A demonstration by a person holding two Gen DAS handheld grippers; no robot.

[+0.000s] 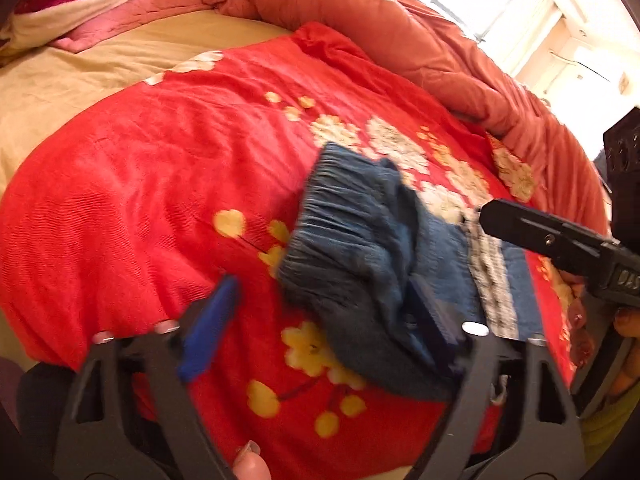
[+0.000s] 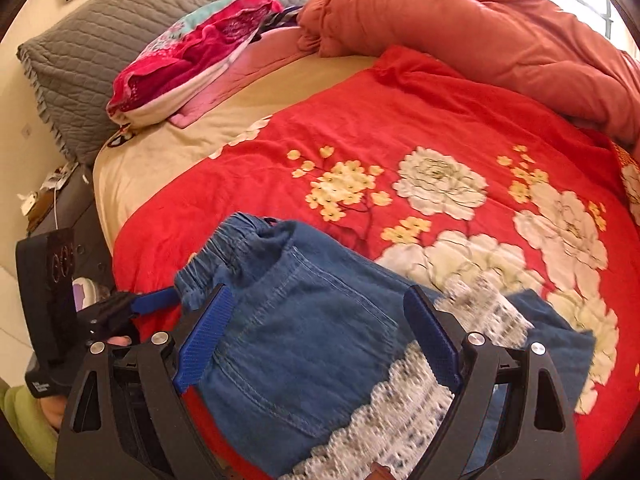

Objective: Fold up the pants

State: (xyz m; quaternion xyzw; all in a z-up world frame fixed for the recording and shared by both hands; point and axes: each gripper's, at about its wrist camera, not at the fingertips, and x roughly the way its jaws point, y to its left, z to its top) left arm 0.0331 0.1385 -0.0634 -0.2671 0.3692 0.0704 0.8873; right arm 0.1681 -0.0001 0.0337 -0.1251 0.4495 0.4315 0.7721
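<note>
- Both grippers' jaws stand apart: left gripper (image 1: 324, 320) straddles the waistband without clamping, right gripper (image 2: 320, 332) hovers over the pocket.
- Denim pants (image 2: 304, 320), lace-trimmed, lie folded on the red floral blanket (image 2: 440, 120).
- Beyond, an orange quilt (image 2: 480, 28).

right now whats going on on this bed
A person holding a gripper in each hand is folding small blue denim pants with a lace hem on a red floral blanket. The left gripper is open around the bunched waistband end. The right gripper hangs open over the pants, gripping nothing.
</note>
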